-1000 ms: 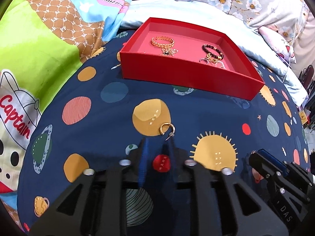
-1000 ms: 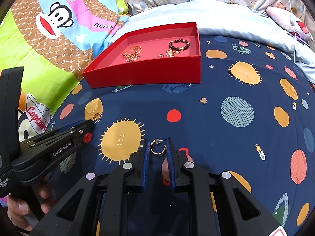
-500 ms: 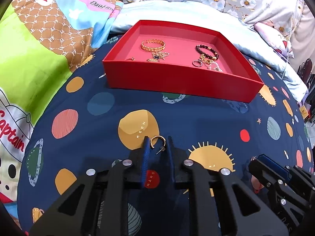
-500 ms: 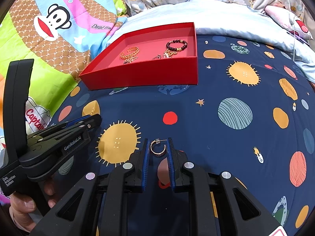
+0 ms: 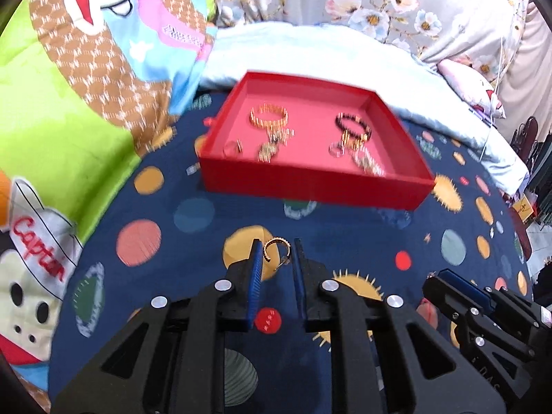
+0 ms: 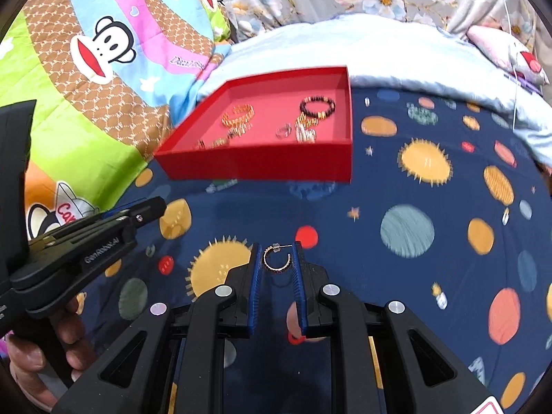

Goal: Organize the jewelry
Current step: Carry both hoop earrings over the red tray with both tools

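My left gripper (image 5: 277,242) is shut on a small gold hoop earring (image 5: 266,252), which hangs between the blue pads just above the planet-print bedspread. A second gold hoop earring (image 6: 265,259) is pinched the same way by my right gripper (image 6: 277,245). Straight ahead lies the red tray (image 5: 310,188), also in the right wrist view as the red tray (image 6: 258,167). It holds a gold bracelet (image 5: 269,117), a dark beaded bracelet (image 5: 352,126) and several small rings and chains. The right gripper (image 5: 483,314) shows at the lower right of the left view.
The navy bedspread (image 6: 407,231) carries everything. A cartoon-print quilt (image 5: 69,110) rises on the left, with a pale blue pillow (image 5: 310,48) and floral fabric behind the tray. A hand (image 6: 34,355) holds the left gripper (image 6: 103,238) at the left edge of the right view.
The left gripper closed its pads on the hoop earring that lay on the bedspread and lifted it. The right gripper kept its earring and stayed almost still.
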`<state>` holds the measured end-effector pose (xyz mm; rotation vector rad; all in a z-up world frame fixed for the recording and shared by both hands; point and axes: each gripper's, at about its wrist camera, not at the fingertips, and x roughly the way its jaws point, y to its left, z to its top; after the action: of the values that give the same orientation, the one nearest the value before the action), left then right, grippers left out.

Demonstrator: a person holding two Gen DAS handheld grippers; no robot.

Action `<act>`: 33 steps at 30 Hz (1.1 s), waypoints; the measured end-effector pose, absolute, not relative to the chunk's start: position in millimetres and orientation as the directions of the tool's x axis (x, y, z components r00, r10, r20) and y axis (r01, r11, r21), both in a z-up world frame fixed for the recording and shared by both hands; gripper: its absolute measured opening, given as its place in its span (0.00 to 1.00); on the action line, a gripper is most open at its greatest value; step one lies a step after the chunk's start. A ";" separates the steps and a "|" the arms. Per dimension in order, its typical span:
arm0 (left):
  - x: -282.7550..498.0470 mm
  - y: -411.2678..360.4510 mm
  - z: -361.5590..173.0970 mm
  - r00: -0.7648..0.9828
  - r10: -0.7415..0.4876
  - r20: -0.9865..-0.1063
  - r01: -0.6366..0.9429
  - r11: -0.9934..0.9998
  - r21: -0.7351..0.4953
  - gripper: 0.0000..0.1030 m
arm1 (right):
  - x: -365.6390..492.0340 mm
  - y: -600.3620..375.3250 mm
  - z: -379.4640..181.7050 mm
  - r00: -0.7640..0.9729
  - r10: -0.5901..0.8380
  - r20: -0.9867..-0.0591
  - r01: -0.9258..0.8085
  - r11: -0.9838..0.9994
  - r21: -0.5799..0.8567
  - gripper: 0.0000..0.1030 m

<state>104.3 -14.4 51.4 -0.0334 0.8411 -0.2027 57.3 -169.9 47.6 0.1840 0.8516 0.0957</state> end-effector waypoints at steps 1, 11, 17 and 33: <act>104.8 -13.8 56.6 0.658 -0.192 -0.728 0.167 0.980 -0.108 0.16 | 59.2 -169.8 53.4 0.665 0.156 -0.731 -0.016 0.981 0.195 0.15; 134.8 -15.6 87.4 0.707 -0.181 -0.684 0.169 0.982 -0.085 0.16 | 95.3 -178.0 93.4 0.725 0.166 -0.669 -0.045 0.980 0.195 0.15; 168.4 -16.8 99.0 0.726 -0.165 -0.667 0.156 0.985 -0.074 0.16 | 137.1 -186.2 102.0 0.736 0.160 -0.658 -0.047 0.981 0.186 0.15; 251.5 -39.6 79.8 0.718 -0.118 -0.686 0.134 0.990 -0.030 0.16 | 225.4 -194.7 80.4 0.714 0.180 -0.677 -0.043 0.976 0.214 0.16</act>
<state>251.5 -39.6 79.8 0.0222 0.7569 -0.1399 225.4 -194.7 80.4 0.1885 0.7672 0.1242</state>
